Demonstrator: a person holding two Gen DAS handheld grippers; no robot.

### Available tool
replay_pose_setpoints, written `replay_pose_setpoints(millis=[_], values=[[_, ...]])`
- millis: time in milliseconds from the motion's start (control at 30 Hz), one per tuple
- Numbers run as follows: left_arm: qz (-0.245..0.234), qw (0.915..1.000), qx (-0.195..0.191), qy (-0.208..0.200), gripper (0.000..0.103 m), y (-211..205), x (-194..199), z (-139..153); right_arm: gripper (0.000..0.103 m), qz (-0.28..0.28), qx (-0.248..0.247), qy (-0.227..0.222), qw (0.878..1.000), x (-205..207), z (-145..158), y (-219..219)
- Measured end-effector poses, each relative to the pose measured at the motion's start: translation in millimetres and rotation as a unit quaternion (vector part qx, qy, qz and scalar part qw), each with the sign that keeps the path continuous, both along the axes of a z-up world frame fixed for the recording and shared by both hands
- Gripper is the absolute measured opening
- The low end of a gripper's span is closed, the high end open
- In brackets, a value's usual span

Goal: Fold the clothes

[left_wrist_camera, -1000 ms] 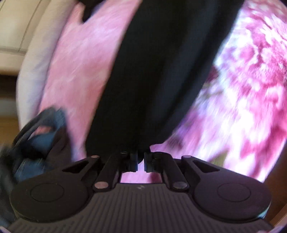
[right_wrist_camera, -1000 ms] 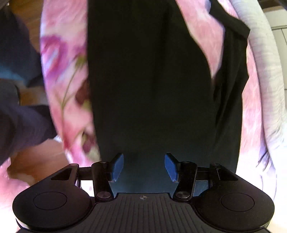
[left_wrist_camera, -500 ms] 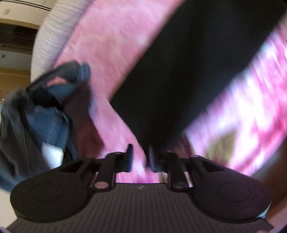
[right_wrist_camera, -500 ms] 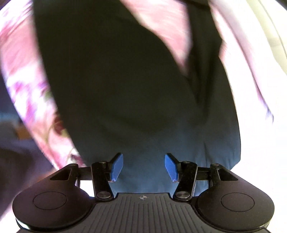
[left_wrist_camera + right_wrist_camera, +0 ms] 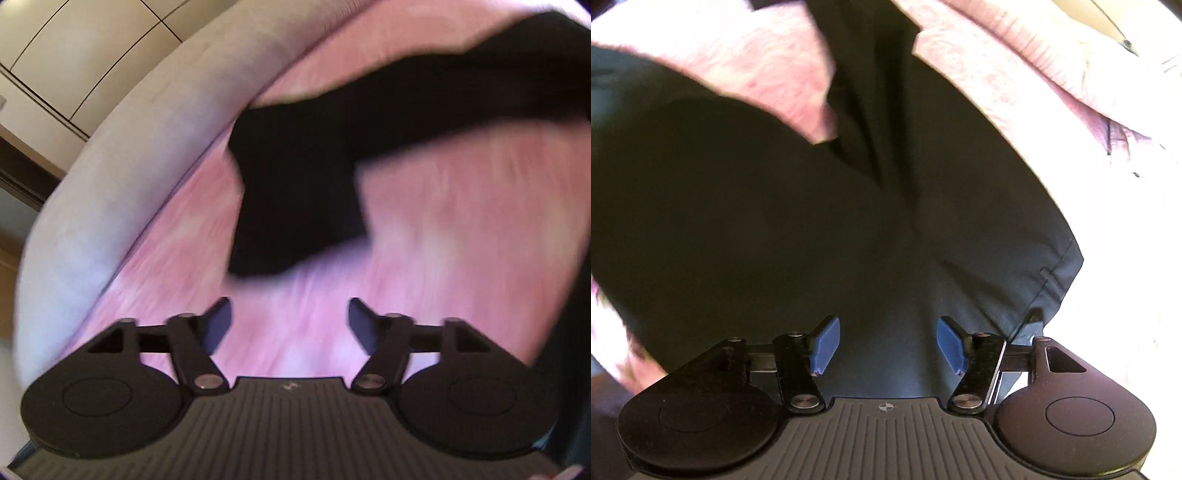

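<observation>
Right wrist view: dark garment (image 5: 849, 221) spread on pink bedcover (image 5: 1015, 92), partly folded lengthwise, I judge. My right gripper (image 5: 886, 343) hangs over its near end, jaws opening, nothing pinched. Left gripper (image 5: 290, 325) over bare cover, jaws opening, empty; garment end (image 5: 295, 192) just ahead. Next: pinch that end, carry across. Second ago left was clamped on cloth; now released, swung away.
</observation>
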State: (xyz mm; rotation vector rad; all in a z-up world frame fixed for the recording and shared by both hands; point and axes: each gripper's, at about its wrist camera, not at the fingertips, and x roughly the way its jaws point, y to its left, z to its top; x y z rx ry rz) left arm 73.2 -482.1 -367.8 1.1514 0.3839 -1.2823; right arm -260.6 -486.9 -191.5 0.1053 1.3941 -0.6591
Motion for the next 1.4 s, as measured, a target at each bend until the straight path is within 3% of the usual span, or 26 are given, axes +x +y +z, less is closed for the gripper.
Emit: replay_pose_setpoints(millis=[67, 167, 200, 233, 267, 300, 433, 667, 767, 833, 900, 967, 1100, 1167, 1233, 1267, 1400], values=[[0.005, 0.9997, -0.001, 0.022, 0.070, -39.9, -8.5, -14.2, 0.063, -0.021, 0.002, -0.018, 1.000, -3.9, 1.5, -10.4], [-0.025, 0.9993, 0.026, -0.008, 0.069, -80.3, -23.8, -43.2, 0.064, -0.049, 0.005, -0.033, 0.998, -8.4, 1.1, -21.6], [-0.046, 0.9969, 0.050, -0.039, 0.060, -87.6, -28.0, -54.0, 0.064, -0.055, 0.006, -0.036, 0.998, -10.3, 0.2, -24.6], [-0.068, 0.9931, 0.070, -0.065, 0.036, -88.1, -27.6, -59.6, 0.064, -0.061, 0.008, -0.037, 0.997, -11.9, -1.0, -27.8], [-0.089, 0.9886, 0.085, -0.088, 0.024, -85.4, -25.6, -61.5, 0.064, -0.067, 0.011, -0.036, 0.997, -13.4, -2.3, -31.1], [-0.109, 0.9828, 0.100, -0.110, 0.003, -82.6, -23.7, -63.4, 0.064, -0.071, 0.013, -0.036, 0.997, -13.9, -3.4, -33.0], [-0.102, 0.9796, 0.106, -0.137, 0.002, -61.9, 21.2, -25.9, 0.064, -0.081, 0.021, -0.034, 0.996, -12.9, -6.2, -37.3], [0.017, 0.9889, 0.091, -0.117, 0.002, -5.3, 145.8, 82.0, 0.064, -0.063, 0.020, -0.044, 0.997, 12.8, -5.1, -38.2], [0.011, 0.9844, 0.102, -0.143, 0.002, 24.5, 170.9, 104.4, 0.064, -0.042, 0.018, -0.053, 0.998, 31.8, -3.1, -39.6], [-0.024, 0.9768, 0.116, -0.179, 0.003, 42.2, 175.3, 101.7, 0.064, -0.029, 0.014, -0.059, 0.998, 46.1, -1.8, -42.8], [-0.076, 0.9622, 0.133, -0.225, 0.003, 56.2, 175.5, 88.9, 0.064, -0.012, 0.011, -0.065, 0.998, 61.2, 0.1, -46.5], [-0.106, 0.9522, 0.148, -0.245, 0.002, 67.5, 173.5, 70.7, 0.064, 0.005, 0.008, -0.071, 0.997, 76.3, 2.3, -50.2], [-0.145, 0.9364, 0.186, -0.260, 0.003, 105.6, 162.9, 29.5, 0.064, 0.037, -0.005, -0.077, 0.996, 97.2, 9.3, -54.4], [-0.149, 0.9313, 0.226, -0.244, 0.010, 126.2, 161.0, 6.7, 0.065, 0.041, -0.008, -0.076, 0.996, 101.6, 11.6, -54.9], [-0.145, 0.9220, 0.277, -0.228, 0.024, 145.9, 158.5, -11.8, 0.065, 0.042, -0.006, -0.075, 0.996, 105.2, 12.9, -53.2], [-0.139, 0.9219, 0.289, -0.217, 0.026, 154.8, 157.9, -15.6, 0.065, 0.043, -0.004, -0.074, 0.996, 107.0, 13.4, -52.2], [-0.070, 0.9537, 0.250, -0.153, 0.041, 156.3, 166.9, 0.4, 0.065, 0.062, 0.008, -0.069, 0.996, 122.1, 10.3, -41.5]])
